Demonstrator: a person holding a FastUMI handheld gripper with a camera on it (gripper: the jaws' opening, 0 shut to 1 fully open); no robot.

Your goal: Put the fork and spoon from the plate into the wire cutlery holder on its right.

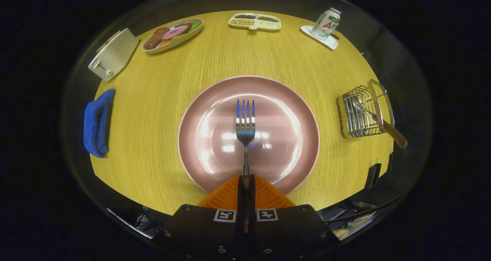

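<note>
The gripper (pixel 246 181) sits at the bottom centre of the frame with its two orange ribbed fingers (pixel 268 196) closed together on the dark handle of the fork (pixel 245 128); both pads press on the handle, so the jaws are clamped on it. The fork's long axis runs straight up the frame, in line with the fingers. Its tines point away from the gripper, toward the top of the frame, and its handle end is hidden between the pads. The fork head lies over the middle of the pink plate (pixel 291 100) (whether it touches the plate surface or is lifted clear cannot be told).

The plate rests at the centre of the yellow wooden table (pixel 153 111). The wire cutlery holder (pixel 355 117) stands at the right of the frame, well apart from the plate rim. A utensil with a wooden handle (pixel 393 133) already sits in it, the handle leaning out toward the lower right.

Other items:
- Blue cloth (pixel 98 123), left edge of the table.
- White toaster (pixel 113 54), upper left.
- Oval dish of food (pixel 172 35), upper left of centre.
- Divided tray (pixel 255 21), top centre.
- Can (pixel 327 22) on a white coaster (pixel 333 42), upper right.
</note>
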